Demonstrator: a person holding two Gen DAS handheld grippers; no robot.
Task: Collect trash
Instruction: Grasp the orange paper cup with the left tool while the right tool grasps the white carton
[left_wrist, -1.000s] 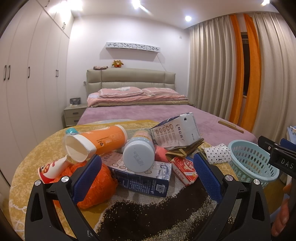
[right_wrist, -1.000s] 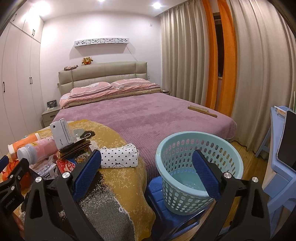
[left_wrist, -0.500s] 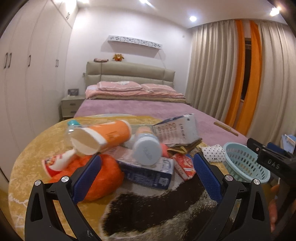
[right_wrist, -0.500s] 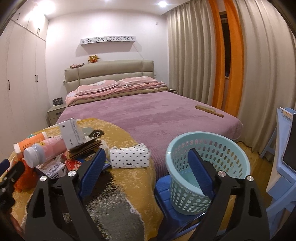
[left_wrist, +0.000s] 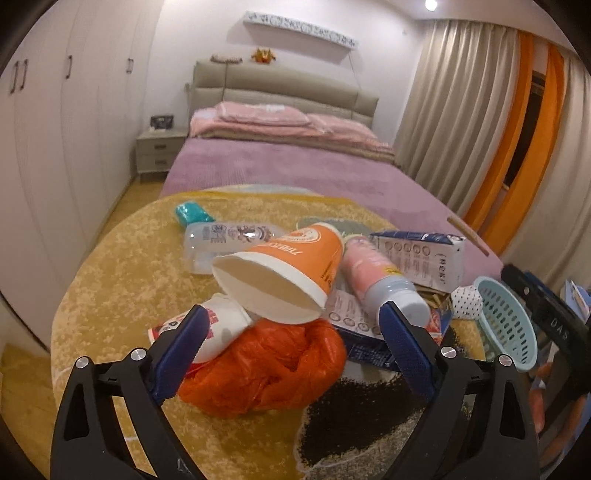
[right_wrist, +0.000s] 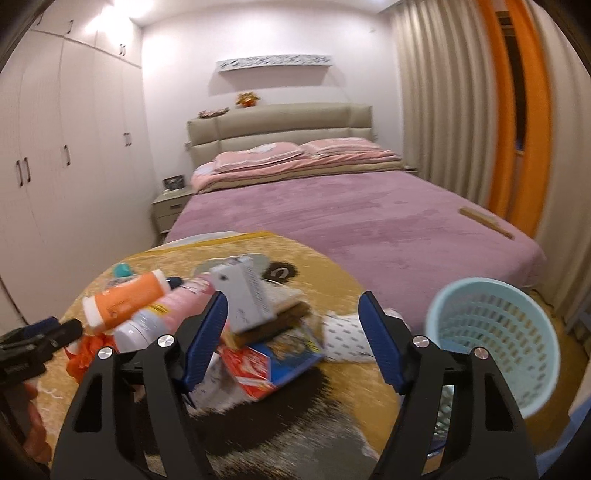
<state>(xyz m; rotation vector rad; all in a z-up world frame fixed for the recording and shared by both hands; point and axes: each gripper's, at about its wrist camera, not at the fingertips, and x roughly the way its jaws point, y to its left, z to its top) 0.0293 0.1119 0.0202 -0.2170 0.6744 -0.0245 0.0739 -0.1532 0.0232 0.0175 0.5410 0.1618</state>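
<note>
**Left wrist view vs right wrist view: trash pile on the yellow round surface**

Left wrist view: left hand-held gripper (left_wrist: 291, 345) released, jaws wide and just eased in slightly, nothing pressed between the pads; orange plastic bag (left_wrist: 266, 369) sits in the gap. Landmark = orange paper cup (left_wrist: 280, 266), lying on its side on top of the bag, mouth toward the camera. Only this view shows: clear plastic bottle (left_wrist: 229, 236) with teal cap behind the cup, small red-and-white cup (left_wrist: 218, 328) just left below it, and "DAS" lettering on the other gripper's body at the right edge. Pink bottle (left_wrist: 376, 277) just right of the cup, white carton (left_wrist: 421, 254) beyond that. Carton print too small to read; cup's text unreadable.

Right wrist view: right hand-held gripper (right_wrist: 291, 339) released, jaws have just been closing, not gripping anything; carton (right_wrist: 243, 299) and a red-blue snack packet (right_wrist: 266, 365) lie ahead between the fingers. Orange cup (right_wrist: 125, 301) at left. Only here fully seen: light-blue basket (right_wrist: 495, 343) well right of the cup, off the surface (right_wrist: 59, 387); dotted white pouch (right_wrist: 343, 336) between pile and basket. Blurred, no legible writing.
</note>
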